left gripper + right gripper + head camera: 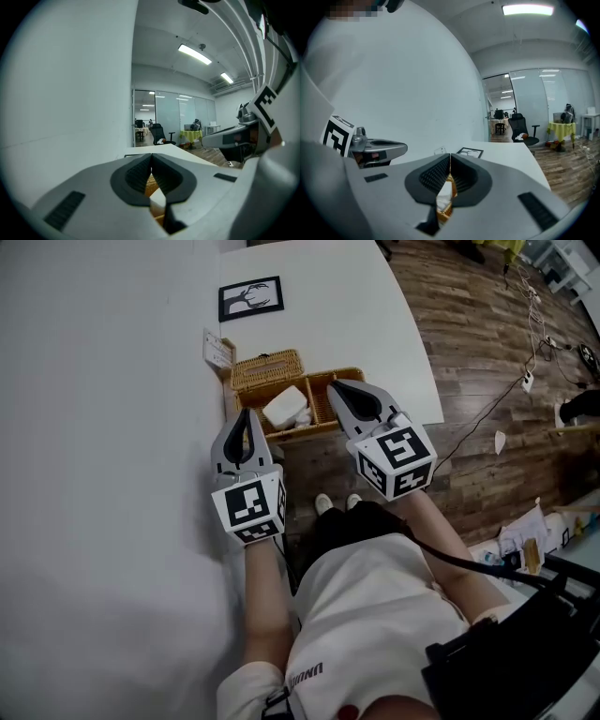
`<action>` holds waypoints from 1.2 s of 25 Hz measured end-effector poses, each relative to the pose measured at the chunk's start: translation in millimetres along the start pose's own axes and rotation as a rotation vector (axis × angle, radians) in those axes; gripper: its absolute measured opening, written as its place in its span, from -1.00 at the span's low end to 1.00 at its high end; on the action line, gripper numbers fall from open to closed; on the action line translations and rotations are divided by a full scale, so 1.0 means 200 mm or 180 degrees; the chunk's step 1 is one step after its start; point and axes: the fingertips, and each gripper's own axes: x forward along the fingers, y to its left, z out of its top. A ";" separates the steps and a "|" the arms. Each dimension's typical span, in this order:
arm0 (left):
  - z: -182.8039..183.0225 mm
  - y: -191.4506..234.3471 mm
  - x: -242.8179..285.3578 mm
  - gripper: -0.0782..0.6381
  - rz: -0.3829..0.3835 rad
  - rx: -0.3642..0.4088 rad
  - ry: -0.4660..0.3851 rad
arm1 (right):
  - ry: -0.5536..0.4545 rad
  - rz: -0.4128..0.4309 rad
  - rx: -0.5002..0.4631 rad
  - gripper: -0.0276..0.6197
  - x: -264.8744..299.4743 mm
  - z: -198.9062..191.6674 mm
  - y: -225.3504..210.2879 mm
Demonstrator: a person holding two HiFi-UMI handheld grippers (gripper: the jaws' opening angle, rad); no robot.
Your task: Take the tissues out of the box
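A woven wicker tissue box [267, 368] stands at the white table's near edge. Beside it a wicker tray [330, 382] holds a white pack of tissues [286, 407]. My left gripper [247, 414] hovers just short of the tray's left end, jaws shut with nothing between them. My right gripper [335, 385] hangs over the tray's right half, also shut and empty. In the left gripper view the closed tips [151, 155] hide most of the wicker [151, 183]. In the right gripper view the white tissues [446, 194] show through the gap under the shut tips [450, 155].
A framed black picture [250, 298] lies farther back on the table [112, 381], and a small card [217, 352] stands left of the wicker box. Right of the table is wooden floor [487, 362] with cables. The person's feet [336, 504] are below the tray.
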 end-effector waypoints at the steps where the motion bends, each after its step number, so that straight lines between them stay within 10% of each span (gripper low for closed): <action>1: -0.01 0.00 0.01 -0.74 -0.0038 -0.0016 0.0011 | -0.0004 -0.0018 0.0018 -0.85 0.00 0.00 0.00; 10: -0.10 0.02 0.08 -0.67 -0.0189 -0.0643 0.0041 | 0.0023 -0.0021 0.0140 -0.85 0.08 -0.02 -0.07; 30: -0.42 -0.17 0.40 0.19 -0.1184 -0.0579 0.0989 | 0.0186 0.0557 0.0057 -0.85 0.38 0.03 -0.42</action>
